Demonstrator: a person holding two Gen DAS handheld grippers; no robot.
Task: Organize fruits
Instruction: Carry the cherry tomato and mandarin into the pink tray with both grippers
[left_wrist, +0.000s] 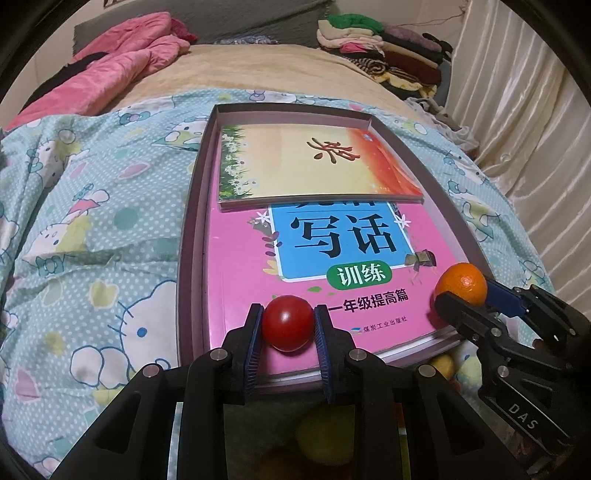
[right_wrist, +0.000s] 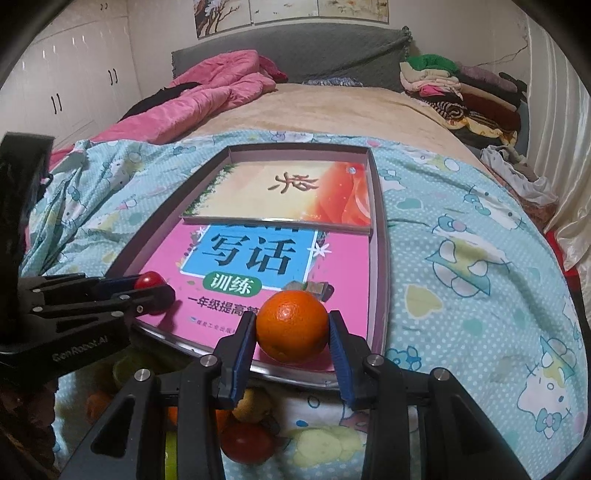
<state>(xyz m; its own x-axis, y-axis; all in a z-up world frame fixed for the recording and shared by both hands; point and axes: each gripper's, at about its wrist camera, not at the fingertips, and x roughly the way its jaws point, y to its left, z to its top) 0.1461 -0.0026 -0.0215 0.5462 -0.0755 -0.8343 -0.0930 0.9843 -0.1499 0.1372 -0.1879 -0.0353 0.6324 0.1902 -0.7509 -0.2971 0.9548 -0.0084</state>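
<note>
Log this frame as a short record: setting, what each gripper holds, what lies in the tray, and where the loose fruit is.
setting: bed with a blue cartoon-print quilt
left gripper: shut on a red tomato, over the near end of the tray
right gripper: shut on an orange, also over the near end
tray: holds a pink book with a yellow-and-orange book lying on its far end
loose fruit: several pieces on the quilt, near side of the tray, partly hidden by the fingers

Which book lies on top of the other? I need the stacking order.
The yellow-and-orange book at the tray's far end; its near edge overlaps the pink book.
</note>
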